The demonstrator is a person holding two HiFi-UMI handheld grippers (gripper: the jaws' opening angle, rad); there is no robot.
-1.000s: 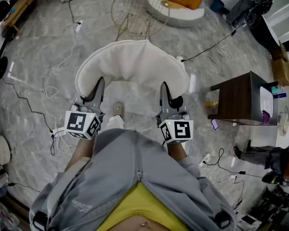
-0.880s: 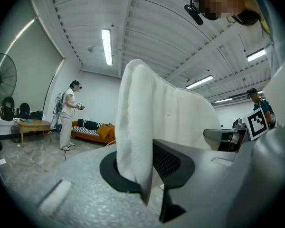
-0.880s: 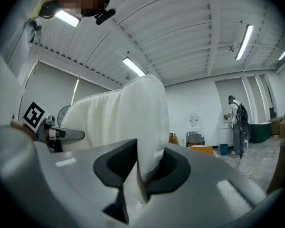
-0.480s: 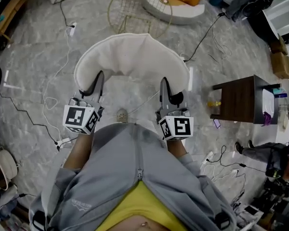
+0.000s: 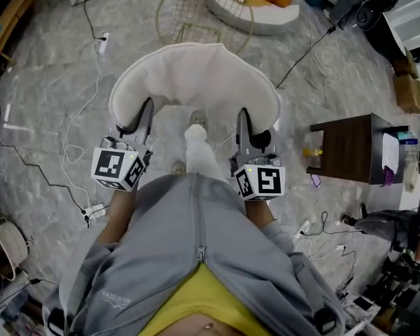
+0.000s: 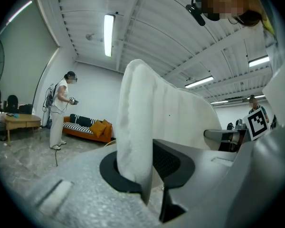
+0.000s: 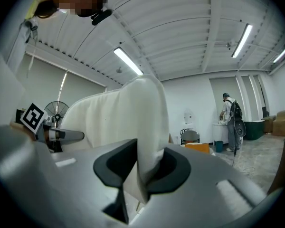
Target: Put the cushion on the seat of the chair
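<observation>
Head view: I carry the white cushion (image 5: 194, 82) in the air in front of me, over the marbled floor (image 5: 49, 124). The gold wire chair (image 5: 203, 16) stands just past its far edge, its seat bare.
Left gripper (image 5: 145, 114): pinching the cushion's near-left edge; the left gripper view shows fabric squeezed between my jaws.
Right gripper (image 5: 243, 121): clamped the same way on the near-right edge.
Writing: only black square markers on both cubes; the print on my grey jacket (image 5: 196, 257) is too small to read.
Change: my leg and shoe (image 5: 197, 120) have stepped forward under the cushion, and the white power strip (image 5: 92, 211) at near left has slid nearer.
Around: a dark wooden side table (image 5: 350, 145) stands well to the right, and cables trail across the floor.
</observation>
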